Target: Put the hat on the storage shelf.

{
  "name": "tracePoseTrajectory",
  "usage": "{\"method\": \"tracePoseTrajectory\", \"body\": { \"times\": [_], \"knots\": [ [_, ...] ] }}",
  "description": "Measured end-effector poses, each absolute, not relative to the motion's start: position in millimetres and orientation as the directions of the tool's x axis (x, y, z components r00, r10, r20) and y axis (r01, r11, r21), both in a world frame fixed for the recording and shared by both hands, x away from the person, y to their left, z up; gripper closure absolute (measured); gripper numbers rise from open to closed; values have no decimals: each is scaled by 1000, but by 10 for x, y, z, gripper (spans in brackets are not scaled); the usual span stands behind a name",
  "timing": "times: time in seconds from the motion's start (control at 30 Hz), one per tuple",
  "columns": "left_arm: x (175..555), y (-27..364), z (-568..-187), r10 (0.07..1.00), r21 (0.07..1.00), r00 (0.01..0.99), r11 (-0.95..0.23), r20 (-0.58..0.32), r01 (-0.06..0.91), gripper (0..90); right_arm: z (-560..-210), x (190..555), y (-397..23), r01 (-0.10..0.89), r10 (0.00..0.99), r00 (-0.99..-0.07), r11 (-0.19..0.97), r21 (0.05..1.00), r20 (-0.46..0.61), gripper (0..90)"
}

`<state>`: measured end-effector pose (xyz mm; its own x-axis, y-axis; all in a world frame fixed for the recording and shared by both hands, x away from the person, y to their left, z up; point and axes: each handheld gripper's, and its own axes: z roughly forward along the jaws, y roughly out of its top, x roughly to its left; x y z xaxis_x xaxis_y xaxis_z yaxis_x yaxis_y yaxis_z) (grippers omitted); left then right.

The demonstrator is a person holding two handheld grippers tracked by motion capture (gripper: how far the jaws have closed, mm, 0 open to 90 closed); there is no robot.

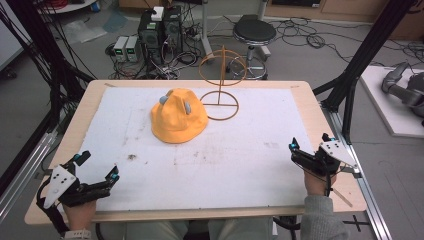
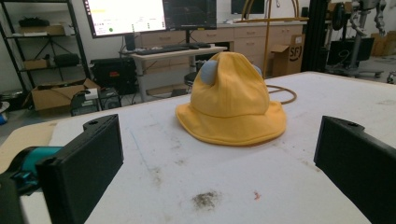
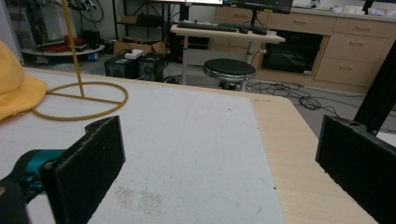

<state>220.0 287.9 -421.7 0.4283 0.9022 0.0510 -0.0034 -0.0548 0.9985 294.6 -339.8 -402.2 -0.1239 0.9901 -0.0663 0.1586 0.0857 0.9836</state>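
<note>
Yellow hat (image 1: 179,116) sits upper centre of the high view, brim flat on the white mat (image 1: 250,150), with nothing gripping it. Just to its right stands the wire hat stand (image 1: 220,82), its ring base (image 1: 220,105) flat on the mat and very close to the brim; whether they touch, I cannot tell.

Left gripper (image 1: 97,172) is at the lower left corner, near the table's front edge, jaws spread wide and holding nothing. In the left gripper view the hat (image 2: 231,102) lies dead ahead between the two black jaws, well apart from them, with open mat and a dark smudge (image 2: 205,199) in between.

Right gripper (image 1: 294,150) is at the lower right, over the mat's right edge where bare wood (image 1: 320,120) begins, jaws likewise wide and empty. Its own view catches a sliver of hat (image 3: 16,88) at far left, the ring base (image 3: 79,100) beside it, and open mat running to the table's far edge.
</note>
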Motion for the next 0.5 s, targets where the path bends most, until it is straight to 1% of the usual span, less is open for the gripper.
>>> {"method": "tracePoseTrajectory", "body": {
  "times": [0.5],
  "knots": [
    [2387, 2717, -4176, 888, 999, 459, -39, 39, -9, 17, -4023, 2875, -3494, 160, 993, -95, 82, 984, -68, 8]
  ]
}}
